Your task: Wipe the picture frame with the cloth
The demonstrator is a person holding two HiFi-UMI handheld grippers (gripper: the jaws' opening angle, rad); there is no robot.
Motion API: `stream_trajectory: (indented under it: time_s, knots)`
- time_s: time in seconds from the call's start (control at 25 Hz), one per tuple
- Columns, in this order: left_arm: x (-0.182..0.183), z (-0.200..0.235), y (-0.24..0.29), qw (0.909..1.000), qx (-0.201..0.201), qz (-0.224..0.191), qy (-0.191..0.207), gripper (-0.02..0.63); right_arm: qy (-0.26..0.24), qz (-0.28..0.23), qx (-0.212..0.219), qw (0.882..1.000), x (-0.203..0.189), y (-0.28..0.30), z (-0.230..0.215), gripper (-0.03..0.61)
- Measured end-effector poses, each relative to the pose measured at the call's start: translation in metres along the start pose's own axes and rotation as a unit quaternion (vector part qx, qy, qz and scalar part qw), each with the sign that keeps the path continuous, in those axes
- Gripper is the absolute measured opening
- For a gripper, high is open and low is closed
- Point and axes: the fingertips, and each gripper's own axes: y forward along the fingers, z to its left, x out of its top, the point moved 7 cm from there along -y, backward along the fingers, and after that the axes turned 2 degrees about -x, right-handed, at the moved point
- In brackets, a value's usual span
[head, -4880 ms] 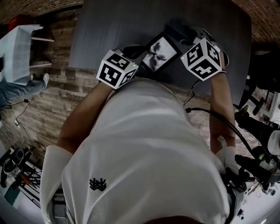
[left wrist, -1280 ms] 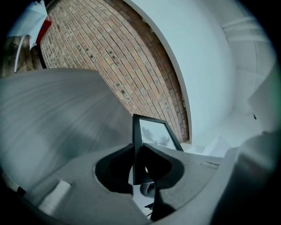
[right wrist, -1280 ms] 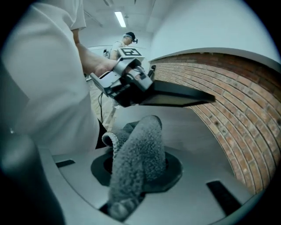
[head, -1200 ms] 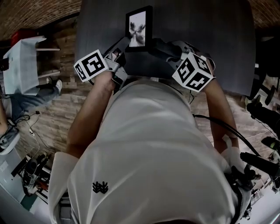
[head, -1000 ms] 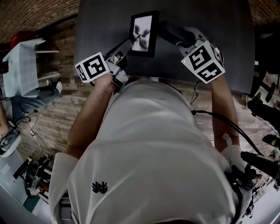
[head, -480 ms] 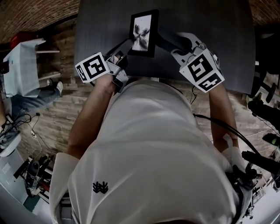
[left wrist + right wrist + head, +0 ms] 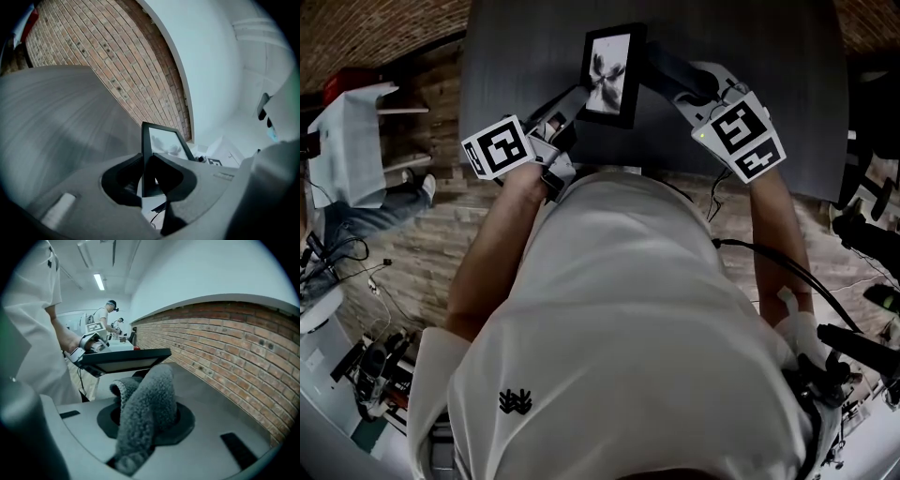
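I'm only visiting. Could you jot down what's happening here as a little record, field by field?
Left claw: shut on the edge of the picture frame
Right claw: shut on a grey cloth
Cloth position: right by the frame's edge; contact unclear
Surface below: dark table
Person: white shirt, seen from above

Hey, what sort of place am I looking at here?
Probably a lab or workshop in a brick-vaulted room: a brick wall, another person working further back, and loose cables on the floor.
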Motion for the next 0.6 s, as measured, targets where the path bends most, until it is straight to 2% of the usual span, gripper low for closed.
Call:
stream_trajectory:
  time_s: [0.12,0.2,0.6]
  knots:
    - [-0.007,-0.006,0.004,0.9998,-0.013,0.012,0.006,0.074,0.012,-0.013,-0.028,0.999,0.006,-0.002,-0.014,0.092]
    - [-0.009,-0.009,0.006,0.9997,-0.017,0.016,0.009,0.074,0.014,-0.020,-0.028,0.999,0.010,-0.001,-0.015,0.092]
    - [-0.002,-0.002,-0.004,1.0000,-0.004,-0.002,0.004,0.074,-0.023,-0.019,0.080,0.996,0.009,0.007,0.051,0.091]
